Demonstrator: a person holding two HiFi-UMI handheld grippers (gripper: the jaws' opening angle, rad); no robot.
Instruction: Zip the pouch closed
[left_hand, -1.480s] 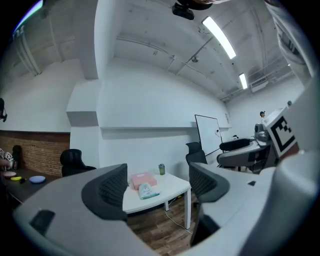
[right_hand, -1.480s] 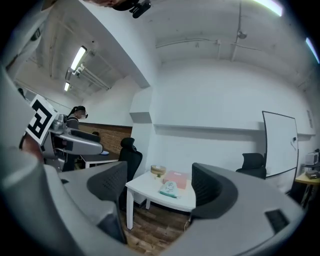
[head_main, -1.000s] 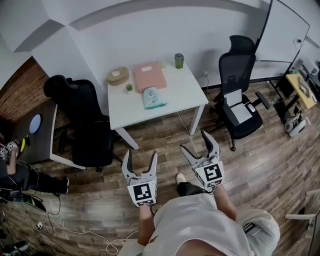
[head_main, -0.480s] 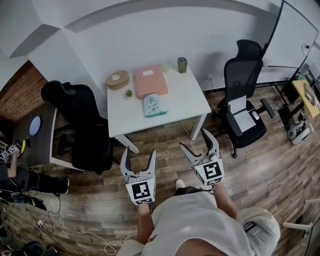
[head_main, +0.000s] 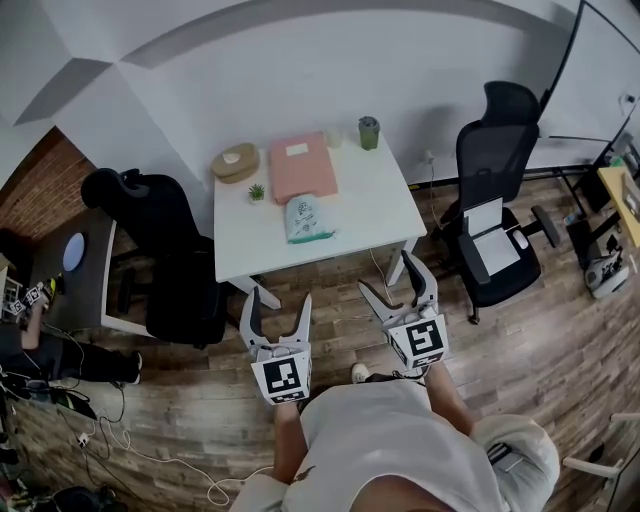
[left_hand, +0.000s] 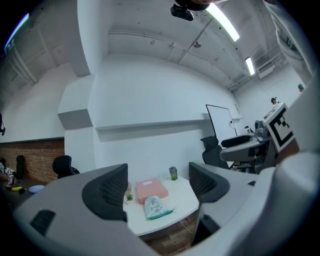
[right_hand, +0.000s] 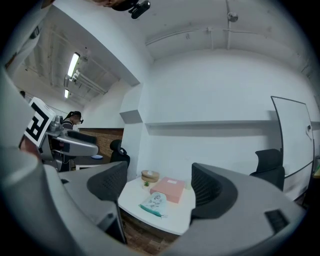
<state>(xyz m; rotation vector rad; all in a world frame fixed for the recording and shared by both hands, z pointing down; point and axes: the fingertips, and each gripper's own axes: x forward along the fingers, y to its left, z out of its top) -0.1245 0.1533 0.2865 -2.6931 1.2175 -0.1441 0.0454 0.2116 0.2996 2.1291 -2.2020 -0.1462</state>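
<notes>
A pale green pouch with print on it lies near the front of a white table; it also shows in the left gripper view as the pouch and in the right gripper view as the pouch. My left gripper and right gripper are held over the wooden floor, short of the table, both open and empty, jaws pointing toward it.
On the table stand a pink box, a round wooden box, a small plant and a green cup. Black office chairs stand at the left and right of the table. Cables lie on the floor.
The table and its objects have shifted slightly nearer in the head view as I step forward. Both grippers stay open at about the same spots.
</notes>
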